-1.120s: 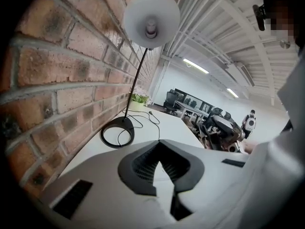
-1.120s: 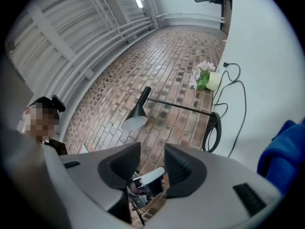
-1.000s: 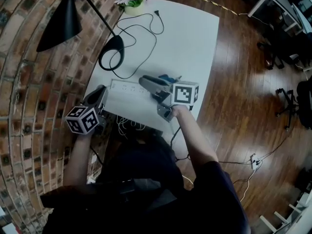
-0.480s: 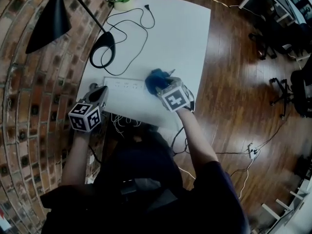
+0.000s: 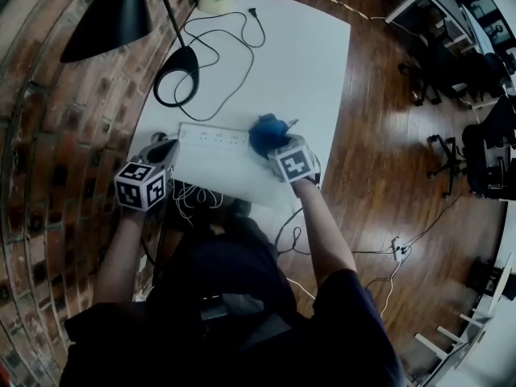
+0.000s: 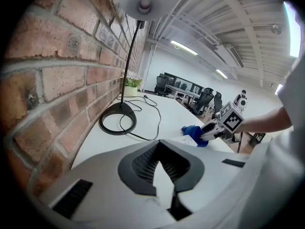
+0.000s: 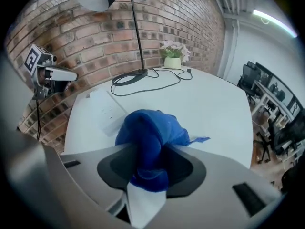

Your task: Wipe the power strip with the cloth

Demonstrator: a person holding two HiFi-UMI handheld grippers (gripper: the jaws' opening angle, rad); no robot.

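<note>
Wipe starting: right gripper, jaws just closing tighter on the blue cloth, at the power strip's right end; left gripper pinched together, empty, by its left end; next, drag cloth along strip.

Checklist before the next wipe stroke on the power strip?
1. Cloth gripped: the right gripper jaws have just been closing, with the blue cloth bunched between them. Ok.
2. Cloth on power strip: it sits at the strip's end nearest that gripper. Contact: cannot tell.
3. Strip steadied: the left gripper is shut and empty by the other end. Whether it touches the strip: cannot tell.
4. Path along the strip: nothing plugged into it, and the lamp cable lies apart. Ok.
</note>
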